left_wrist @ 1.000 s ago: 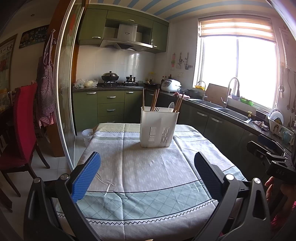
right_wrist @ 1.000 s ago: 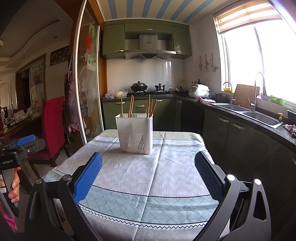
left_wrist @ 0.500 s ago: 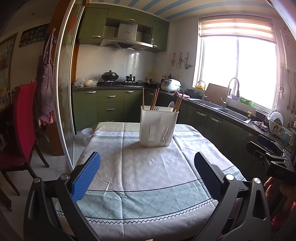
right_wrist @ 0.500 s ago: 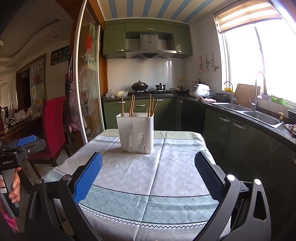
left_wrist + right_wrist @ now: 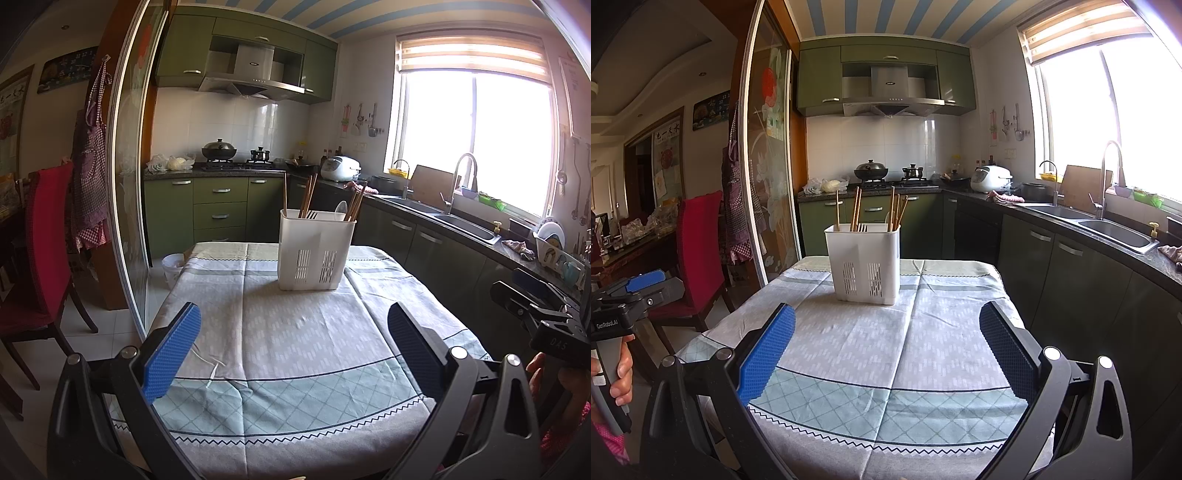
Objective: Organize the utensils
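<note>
A white slotted utensil holder (image 5: 316, 251) stands upright on the far half of the clothed table (image 5: 295, 332); it also shows in the right wrist view (image 5: 864, 264). Wooden chopsticks (image 5: 308, 197), a fork and a spoon (image 5: 340, 209) stick out of its top. The chopsticks show in the right wrist view (image 5: 856, 208) too. My left gripper (image 5: 293, 345) is open and empty above the table's near edge. My right gripper (image 5: 886, 349) is open and empty at the near edge, to the right of the left one.
A red chair (image 5: 44, 243) stands left of the table beside a glass sliding door (image 5: 129, 206). Green cabinets with a sink (image 5: 1115, 230) run along the right. A stove with a wok (image 5: 870, 171) is at the back. A small white bin (image 5: 173, 267) sits on the floor.
Both grippers have drifted slightly; the holder sits a touch further right in the right wrist view. Both stay open and empty.
</note>
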The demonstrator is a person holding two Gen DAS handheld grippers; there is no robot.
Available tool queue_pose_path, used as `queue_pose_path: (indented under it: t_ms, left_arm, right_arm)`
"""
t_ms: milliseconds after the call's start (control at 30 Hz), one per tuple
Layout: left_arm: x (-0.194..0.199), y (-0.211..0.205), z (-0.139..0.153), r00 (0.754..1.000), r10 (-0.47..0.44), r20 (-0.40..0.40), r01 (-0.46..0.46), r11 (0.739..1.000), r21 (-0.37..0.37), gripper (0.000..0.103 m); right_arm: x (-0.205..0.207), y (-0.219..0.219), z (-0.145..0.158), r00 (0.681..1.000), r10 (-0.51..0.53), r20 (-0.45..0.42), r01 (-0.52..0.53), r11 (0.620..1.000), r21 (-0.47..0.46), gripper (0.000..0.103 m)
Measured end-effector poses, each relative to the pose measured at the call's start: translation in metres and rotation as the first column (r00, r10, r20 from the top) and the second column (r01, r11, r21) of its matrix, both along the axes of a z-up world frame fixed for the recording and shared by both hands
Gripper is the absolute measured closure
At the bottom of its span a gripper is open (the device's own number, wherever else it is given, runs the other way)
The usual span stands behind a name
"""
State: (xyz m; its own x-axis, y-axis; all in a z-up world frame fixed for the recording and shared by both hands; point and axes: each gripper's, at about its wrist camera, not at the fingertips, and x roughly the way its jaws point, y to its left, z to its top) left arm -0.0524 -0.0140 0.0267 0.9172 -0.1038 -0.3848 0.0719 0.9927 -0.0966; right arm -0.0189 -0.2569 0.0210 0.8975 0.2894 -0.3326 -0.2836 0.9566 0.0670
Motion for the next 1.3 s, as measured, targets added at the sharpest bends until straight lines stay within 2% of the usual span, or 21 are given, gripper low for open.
queue_pose_path:
  t_ms: [1300]
  left_arm:
    - [-0.0005, -0.0019, -0.0006, 1.0, 0.01, 0.001, -0.01, 1.0, 0.012, 0.007]
  right_arm:
    - [-0.0007, 0.0012, -0.0011, 1.0, 0.001, -0.003, -0.001, 1.0, -0.001, 0.005]
